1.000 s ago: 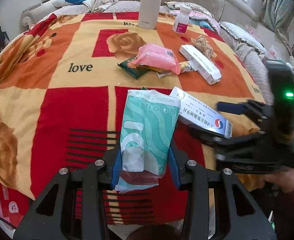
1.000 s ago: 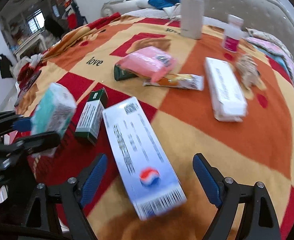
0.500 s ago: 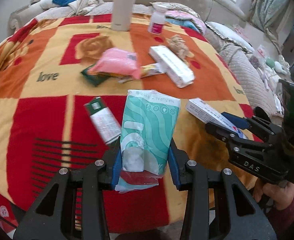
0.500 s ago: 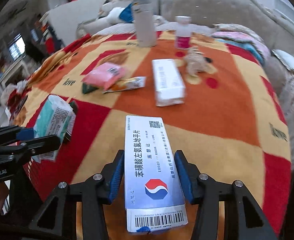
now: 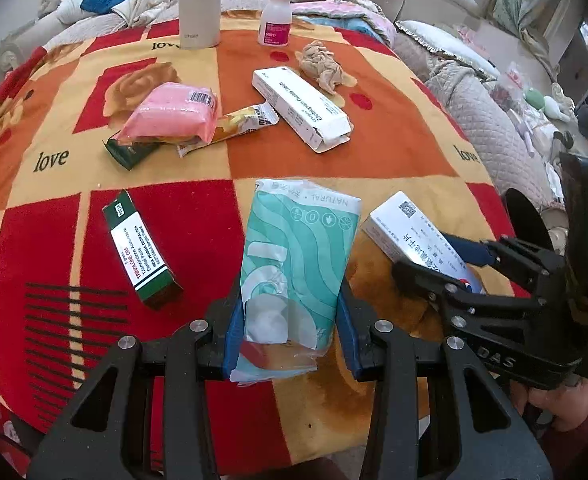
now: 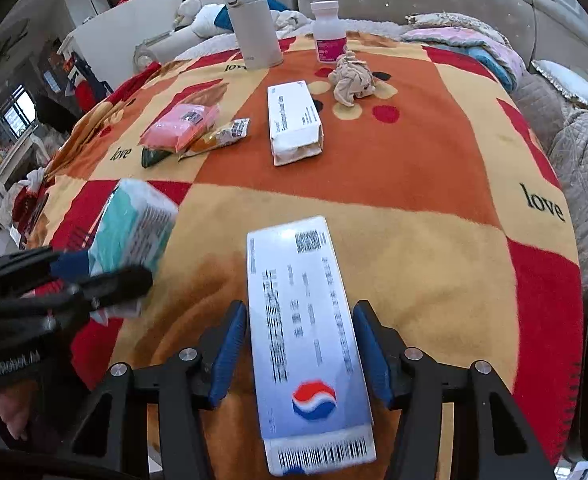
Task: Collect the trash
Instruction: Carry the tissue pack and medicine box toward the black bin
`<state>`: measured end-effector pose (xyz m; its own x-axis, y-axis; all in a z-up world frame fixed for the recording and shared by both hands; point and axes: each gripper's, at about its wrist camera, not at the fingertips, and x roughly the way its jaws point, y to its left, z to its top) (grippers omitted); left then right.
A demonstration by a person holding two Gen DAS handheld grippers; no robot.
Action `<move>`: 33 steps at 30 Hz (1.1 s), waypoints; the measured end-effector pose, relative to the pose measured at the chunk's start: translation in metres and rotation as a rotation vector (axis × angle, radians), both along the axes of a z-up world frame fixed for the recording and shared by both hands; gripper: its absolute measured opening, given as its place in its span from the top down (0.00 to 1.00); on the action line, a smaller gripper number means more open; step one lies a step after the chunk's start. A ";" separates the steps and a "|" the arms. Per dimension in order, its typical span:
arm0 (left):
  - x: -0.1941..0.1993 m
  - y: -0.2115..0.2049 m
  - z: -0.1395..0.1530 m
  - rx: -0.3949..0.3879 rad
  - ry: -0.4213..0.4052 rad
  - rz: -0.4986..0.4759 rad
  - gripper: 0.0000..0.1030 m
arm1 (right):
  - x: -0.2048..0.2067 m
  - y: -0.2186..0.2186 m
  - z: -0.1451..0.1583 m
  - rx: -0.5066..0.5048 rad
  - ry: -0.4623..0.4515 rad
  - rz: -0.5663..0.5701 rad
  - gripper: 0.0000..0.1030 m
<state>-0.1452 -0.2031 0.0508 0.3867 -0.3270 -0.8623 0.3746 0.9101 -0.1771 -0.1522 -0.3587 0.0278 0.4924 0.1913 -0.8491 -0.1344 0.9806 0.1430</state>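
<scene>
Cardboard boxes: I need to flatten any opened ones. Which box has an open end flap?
The long white box beside the crumpled paper: its near end gapes open. The green-and-white box looks closed.

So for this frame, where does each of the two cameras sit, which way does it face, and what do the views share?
Left wrist: on the left gripper, facing forward over the teal tissue pack it clamps; the right gripper and holding hand show at right.
Right wrist: on the right gripper, facing over the blue-white box between its fingers; the left gripper shows at left.
Shared: white carton, crumpled paper, pink packet, patterned blanket.
</scene>
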 end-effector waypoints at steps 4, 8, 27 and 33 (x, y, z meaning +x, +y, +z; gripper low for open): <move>0.001 -0.002 0.004 0.004 -0.011 0.002 0.63 | -0.002 -0.001 0.004 -0.012 -0.025 -0.004 0.53; 0.002 -0.011 0.006 0.007 -0.019 -0.012 0.63 | -0.012 -0.014 0.020 -0.010 -0.075 -0.035 0.53; -0.013 -0.121 0.025 0.004 -0.078 -0.180 0.63 | -0.056 -0.116 0.045 -0.010 -0.136 -0.269 0.53; -0.022 -0.156 0.024 0.016 -0.085 -0.235 0.63 | -0.070 -0.149 0.044 -0.012 -0.133 -0.346 0.53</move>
